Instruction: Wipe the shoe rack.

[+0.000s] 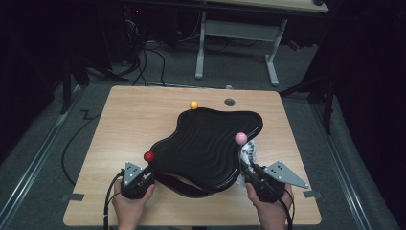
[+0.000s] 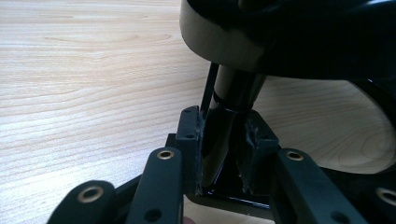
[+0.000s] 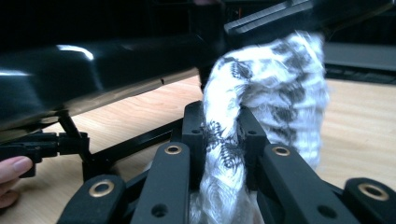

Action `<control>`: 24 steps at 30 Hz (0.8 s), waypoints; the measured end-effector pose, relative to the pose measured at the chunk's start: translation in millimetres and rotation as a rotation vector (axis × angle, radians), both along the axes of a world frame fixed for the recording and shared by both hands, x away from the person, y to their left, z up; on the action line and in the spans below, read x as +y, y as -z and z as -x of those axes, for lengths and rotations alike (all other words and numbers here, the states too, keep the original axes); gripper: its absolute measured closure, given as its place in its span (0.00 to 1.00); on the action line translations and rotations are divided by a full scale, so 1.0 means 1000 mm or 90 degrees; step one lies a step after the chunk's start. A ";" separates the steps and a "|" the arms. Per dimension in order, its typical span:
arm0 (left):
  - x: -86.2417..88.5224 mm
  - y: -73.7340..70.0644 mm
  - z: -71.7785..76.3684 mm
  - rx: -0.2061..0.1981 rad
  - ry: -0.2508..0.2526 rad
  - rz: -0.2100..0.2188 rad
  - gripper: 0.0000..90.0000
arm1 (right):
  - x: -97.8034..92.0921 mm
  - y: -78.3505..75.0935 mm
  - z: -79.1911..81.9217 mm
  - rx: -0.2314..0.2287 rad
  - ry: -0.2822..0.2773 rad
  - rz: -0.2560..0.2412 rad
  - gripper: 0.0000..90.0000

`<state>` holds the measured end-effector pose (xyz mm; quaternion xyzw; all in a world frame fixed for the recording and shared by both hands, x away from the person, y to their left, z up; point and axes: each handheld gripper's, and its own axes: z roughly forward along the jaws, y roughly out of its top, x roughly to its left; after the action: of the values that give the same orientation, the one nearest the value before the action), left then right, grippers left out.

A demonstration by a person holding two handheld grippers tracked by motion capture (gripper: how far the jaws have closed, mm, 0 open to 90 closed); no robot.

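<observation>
From the high view, a large glossy black wavy-edged tray with ridged top [image 1: 206,143] sits raised over the middle of the light wooden surface [image 1: 129,120]. Three small balls stand at its rim: a yellow ball [image 1: 193,105] at the far edge, a pink ball [image 1: 241,138] at the right edge, a red ball [image 1: 149,156] at the near-left edge. A black-and-white patterned cloth [image 1: 250,154] is bunched just beside the tray's right edge, below the pink ball. The left tongs [image 1: 143,178] reach in at the tray's near-left edge and the right tongs [image 1: 249,175] meet the cloth at its near-right; each is held by a hand at the near side of the surface.

The left gripper view looks from beneath the tray's edge: the left tongs [image 2: 223,149] are closed narrowly on a shiny black post [image 2: 231,100] that comes down from the tray's underside [image 2: 219,42], with bare wood behind.

The right gripper view shows the right tongs [image 3: 224,140] clamped on a fold of the cloth [image 3: 275,88], which bulges above the jaws beside the tray's glossy rim [image 3: 70,79]. Thin black struts [image 3: 121,144] run under the tray, and fingertips [image 3: 11,170] show at the left edge.
</observation>
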<state>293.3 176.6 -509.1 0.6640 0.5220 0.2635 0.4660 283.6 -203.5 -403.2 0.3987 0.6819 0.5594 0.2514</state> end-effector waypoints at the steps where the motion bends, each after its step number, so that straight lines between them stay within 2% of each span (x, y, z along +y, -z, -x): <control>1: 0.000 0.000 0.000 0.000 0.000 0.000 0.80 | 0.002 0.000 0.001 -0.008 0.004 0.012 0.87; 3: 0.000 0.000 0.000 0.001 0.002 0.002 0.80 | 0.003 0.007 0.000 -0.010 0.005 0.013 0.87; 5: -0.002 0.000 0.000 0.000 0.008 0.001 0.80 | 0.006 0.021 -0.002 0.004 0.013 0.029 0.87; 8: -0.004 0.000 0.000 0.001 0.014 0.001 0.80 | 0.015 0.055 -0.006 0.067 -0.003 0.054 0.87; 9: -0.005 0.000 0.000 0.001 0.016 0.000 0.80 | 0.015 0.055 -0.006 0.067 -0.003 0.054 0.87; 11: -0.006 0.000 -0.001 0.002 0.019 -0.001 0.80 | 0.025 0.078 -0.009 0.103 -0.023 0.081 0.87; 12: -0.007 0.000 -0.001 0.002 0.019 0.000 0.80 | 0.034 0.097 -0.016 0.143 -0.033 0.091 0.86; 13: -0.007 0.000 -0.001 0.002 0.019 0.000 0.80 | 0.034 0.097 -0.016 0.143 -0.033 0.091 0.86; 14: -0.006 0.000 -0.001 0.002 0.020 0.001 0.80 | 0.037 0.106 -0.020 0.157 -0.035 0.074 0.86; 15: -0.006 0.000 -0.001 0.002 0.021 0.001 0.80 | 0.037 0.105 -0.022 0.161 -0.034 0.066 0.86; 20: -0.006 0.000 -0.002 0.001 0.023 0.003 0.80 | 0.032 0.095 -0.026 0.138 -0.052 0.042 0.86; 21: -0.005 0.000 -0.002 0.002 0.024 0.003 0.80 | 0.028 0.083 -0.026 0.097 -0.057 0.024 0.86; 22: -0.005 0.000 -0.002 0.002 0.024 0.003 0.80 | 0.027 0.078 -0.026 0.079 -0.060 0.022 0.86; 24: -0.005 0.000 -0.002 0.002 0.024 0.003 0.80 | 0.024 0.063 -0.024 0.025 -0.074 0.017 0.86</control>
<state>295.0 171.2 -509.3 0.6730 0.5104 0.2525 0.4719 307.4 -179.8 -466.2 0.3658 0.7162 0.5559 0.2104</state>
